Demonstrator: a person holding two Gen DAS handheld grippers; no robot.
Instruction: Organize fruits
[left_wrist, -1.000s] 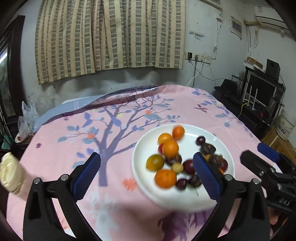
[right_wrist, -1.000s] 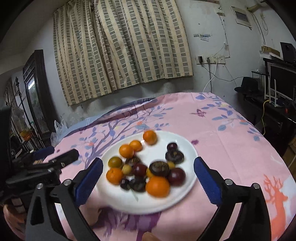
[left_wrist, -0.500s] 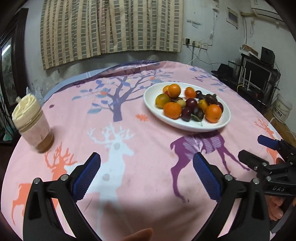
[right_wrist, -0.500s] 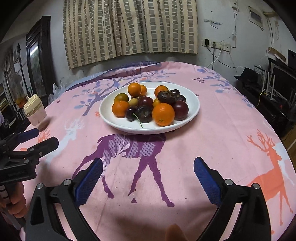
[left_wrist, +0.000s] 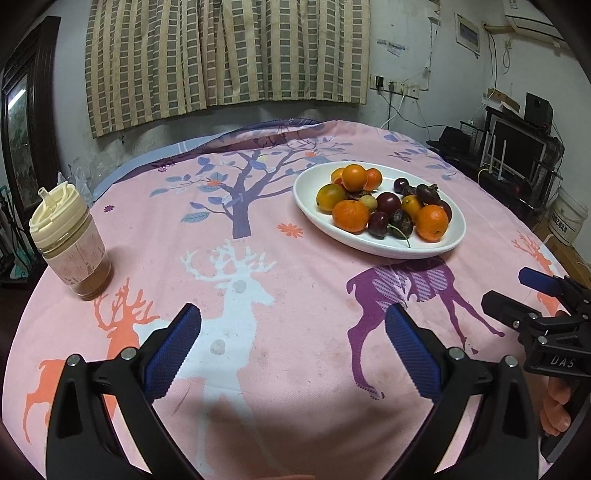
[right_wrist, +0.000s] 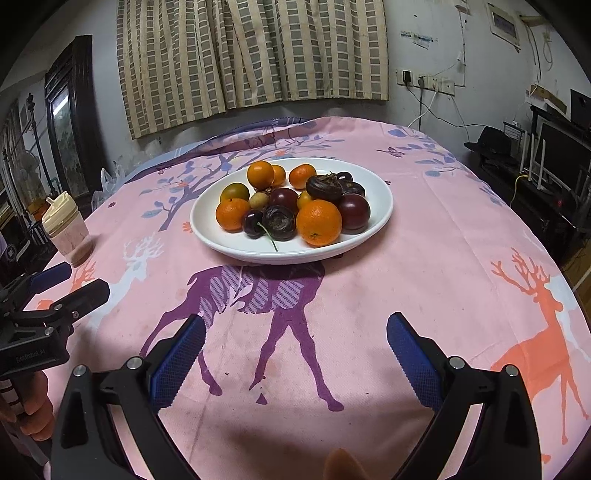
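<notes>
A white oval plate (right_wrist: 380, 218) holds several fruits: oranges (right_wrist: 318, 222), dark plums (right_wrist: 354, 213), a cherry (right_wrist: 253, 223) and a small yellow-green fruit (right_wrist: 258, 200). In the left wrist view the plate (left_wrist: 456, 236) lies at the far right. My left gripper (left_wrist: 293, 347) is open and empty over the pink cloth, well short of the plate. My right gripper (right_wrist: 295, 350) is open and empty, straight in front of the plate. Each gripper shows in the other's view, the left at the left edge (right_wrist: 62, 286) and the right at the right edge (left_wrist: 524, 295).
A lidded cup (left_wrist: 68, 243) with a brownish drink stands at the table's left edge; it also shows in the right wrist view (right_wrist: 68, 230). The round table wears a pink cloth (right_wrist: 424, 258) with deer and tree prints. Shelves with electronics (left_wrist: 517, 147) stand to the right.
Both grippers have pulled back and down from above the plate toward the table's near edge. The plate now lies farther ahead and the cup has come into view.
</notes>
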